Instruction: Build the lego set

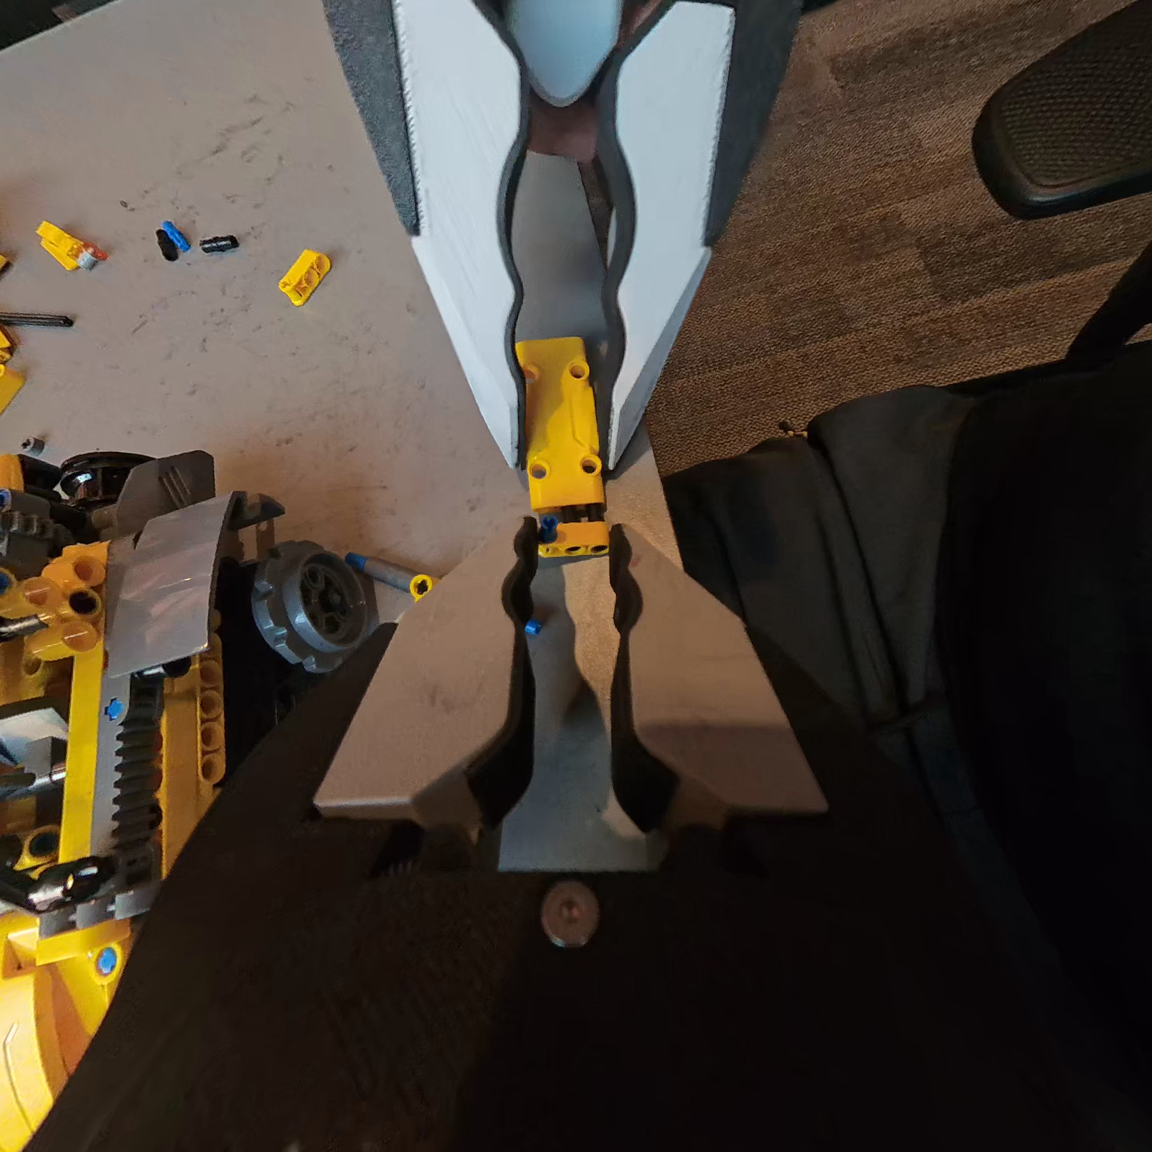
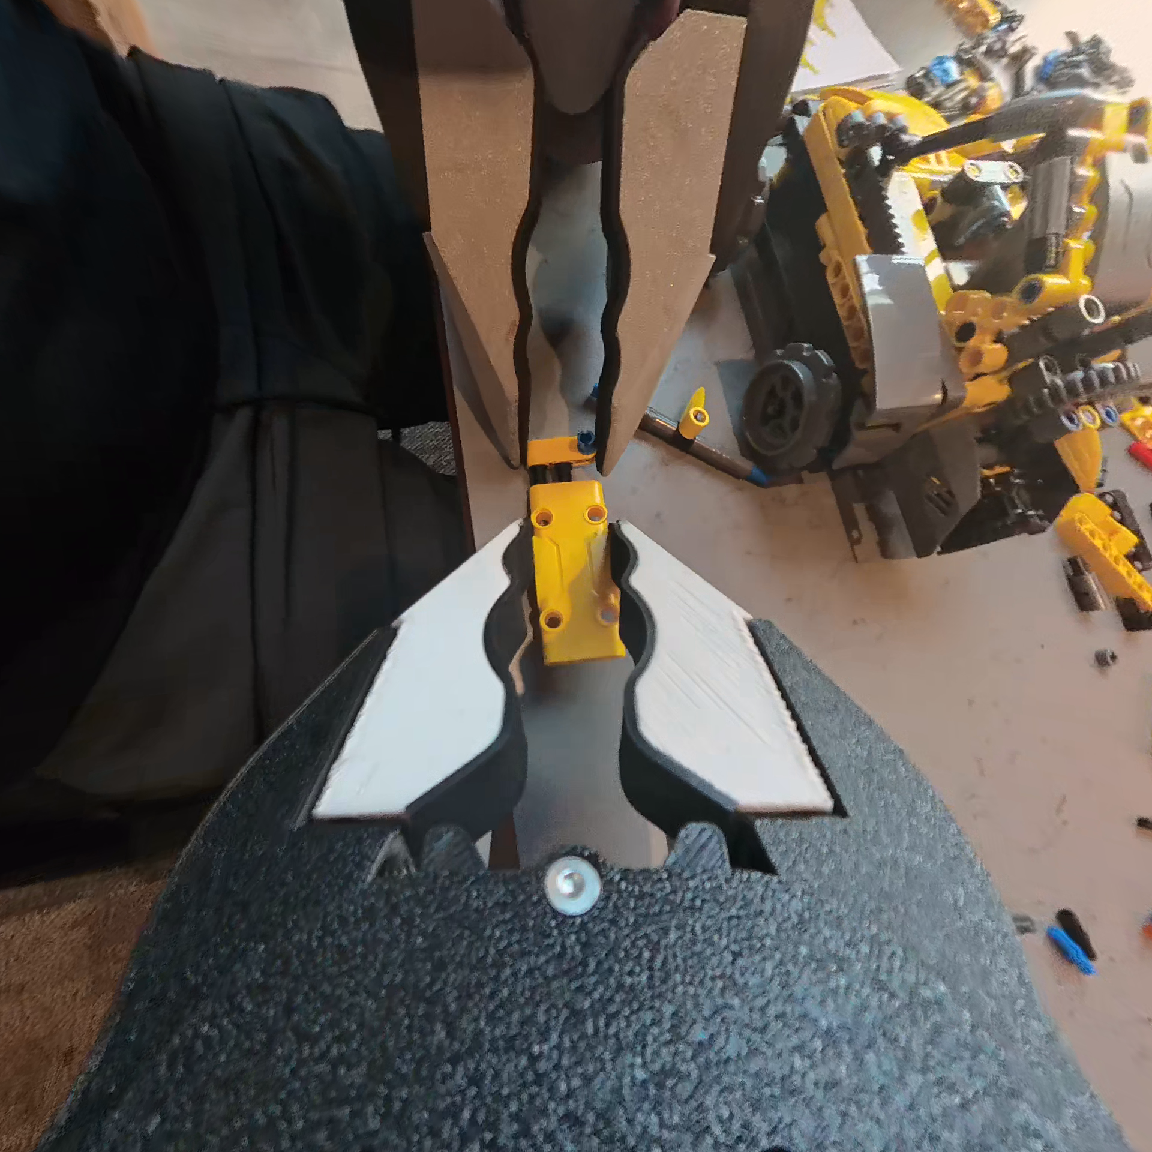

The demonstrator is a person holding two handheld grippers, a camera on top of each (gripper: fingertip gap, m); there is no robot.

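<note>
My left gripper point(image 1: 573, 530) with grey fingers is shut on a small yellow holed beam point(image 1: 575, 540) that carries a blue pin point(image 1: 548, 522). My right gripper point(image 2: 570, 527) with white fingers is shut on a yellow panel piece point(image 2: 573, 580) with round holes. The two grippers face each other tip to tip. Short black pins join the beam to the panel's end. In the left wrist view the right gripper point(image 1: 564, 464) comes from the top with the panel point(image 1: 561, 424). In the right wrist view the left gripper point(image 2: 558, 464) holds the beam point(image 2: 552, 450).
A yellow and grey toy construction vehicle point(image 1: 124, 623) point(image 2: 935, 312) with a grey wheel point(image 1: 312, 604) stands on the pale table point(image 1: 280, 405). Loose pins point(image 1: 218, 243) and a yellow connector point(image 1: 305, 277) lie beyond. A person's dark clothing point(image 2: 187, 374), carpet point(image 1: 873, 249) and a chair point(image 1: 1072, 124) lie off the table edge. The grippers are tip to tip, or close to it. My right tips are roughly 12 centimetres from the yellow connector point(image 1: 305, 277).
</note>
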